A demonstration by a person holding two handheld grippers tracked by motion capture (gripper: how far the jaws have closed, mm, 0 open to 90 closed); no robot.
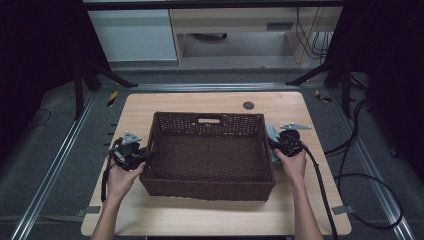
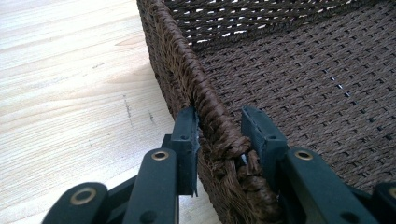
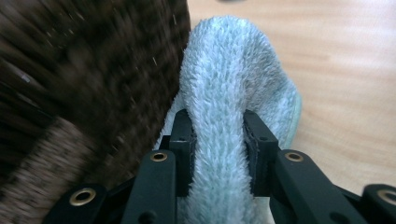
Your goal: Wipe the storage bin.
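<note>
Since the table (image 1: 210, 215) only carries the load here, everything is placed w/ ref to the basket (image 1: 207, 190). The basket is brown wicker, sits mid-table and has nothing in it.

The towel (image 3: 229, 84) is pale green and fluffy. It hangs outside the basket, just beside its right wall and touching or nearly touching the weave, approx level w/ the rim. The step in hand is prob. getting the towel over that wall and down inside.

- **Left tongs** (image 2: 219, 116): astride the basket's left rim, one jaw outside and one inside, pinching the braided edge. The outer pad sits flush; the inner pad meets the braid only at its bulge, so the grip looks light. Firm it up so the basket can't skate when the towel drags over the far wall.
- **Right tongs** (image 3: 217, 119): pressed onto a thick fold of towel, w/ the pile bulging between the pads. This hold looks secure, so no regrip needed.

To do it well:
1. Lift the towel clear of the right rim first.
2. Go across toward the basket's centre.
3. Lower, and only then spread the jaws.

Keep the hanging tail off the wicker, since the loops could snag on the weave. Don't release over the rim, or half will prob. drape outside.
</note>
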